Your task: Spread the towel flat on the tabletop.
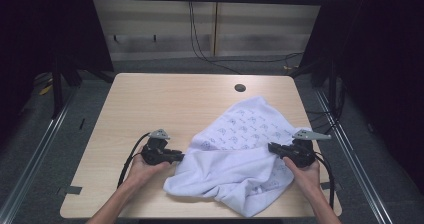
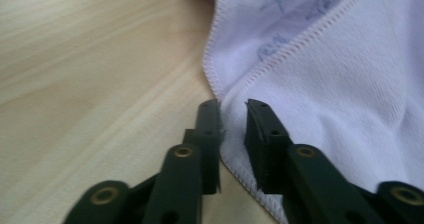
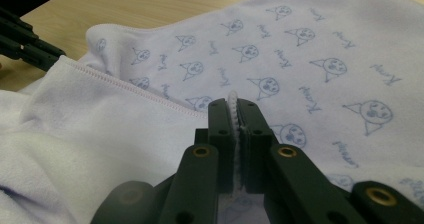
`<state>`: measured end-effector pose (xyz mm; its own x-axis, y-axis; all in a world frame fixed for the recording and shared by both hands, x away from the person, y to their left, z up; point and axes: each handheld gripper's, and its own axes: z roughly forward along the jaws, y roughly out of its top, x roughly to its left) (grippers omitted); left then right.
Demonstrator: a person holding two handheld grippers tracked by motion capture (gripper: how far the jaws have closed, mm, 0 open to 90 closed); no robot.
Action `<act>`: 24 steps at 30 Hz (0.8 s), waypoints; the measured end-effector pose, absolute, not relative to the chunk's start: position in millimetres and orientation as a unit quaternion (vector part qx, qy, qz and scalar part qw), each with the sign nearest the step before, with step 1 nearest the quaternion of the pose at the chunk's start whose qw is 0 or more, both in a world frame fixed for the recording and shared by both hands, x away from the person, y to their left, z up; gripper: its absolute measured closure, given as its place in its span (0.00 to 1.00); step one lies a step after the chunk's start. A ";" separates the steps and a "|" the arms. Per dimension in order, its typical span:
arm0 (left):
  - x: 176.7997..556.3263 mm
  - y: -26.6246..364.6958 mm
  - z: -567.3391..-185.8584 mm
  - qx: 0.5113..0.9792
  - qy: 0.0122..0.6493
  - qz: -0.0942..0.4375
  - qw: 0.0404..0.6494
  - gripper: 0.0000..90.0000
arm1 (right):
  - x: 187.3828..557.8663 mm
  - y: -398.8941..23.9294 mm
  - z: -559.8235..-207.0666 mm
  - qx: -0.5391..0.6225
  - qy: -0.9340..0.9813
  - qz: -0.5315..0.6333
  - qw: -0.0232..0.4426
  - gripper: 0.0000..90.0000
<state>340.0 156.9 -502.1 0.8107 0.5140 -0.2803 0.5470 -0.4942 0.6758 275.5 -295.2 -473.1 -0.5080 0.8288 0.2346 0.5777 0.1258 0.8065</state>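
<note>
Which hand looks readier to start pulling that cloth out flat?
Probably the right. The right gripper is already shut on the cloth edge, while the left gripper only straddles the hem, a gap showing between its pads.

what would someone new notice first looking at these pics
First, the white cloth with small blue printed faces, lying rumpled over the near right part of the wooden table. Next, the right gripper, its jaws shut on a thin fold of the cloth at its right edge. The left gripper sits at the cloth's left hem, which lies in the gap between its jaws.
</note>
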 end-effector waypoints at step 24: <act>369.4 203.3 -359.0 0.728 0.320 0.076 0.601 0.99 | 326.2 -312.5 -354.0 0.455 0.684 0.532 0.204 0.96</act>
<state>369.4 203.3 -359.0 0.7833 0.5579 -0.2743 0.3747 -0.0716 0.9244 326.2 -312.5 -354.0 -0.5031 0.8396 0.2046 0.4050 0.0199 0.9141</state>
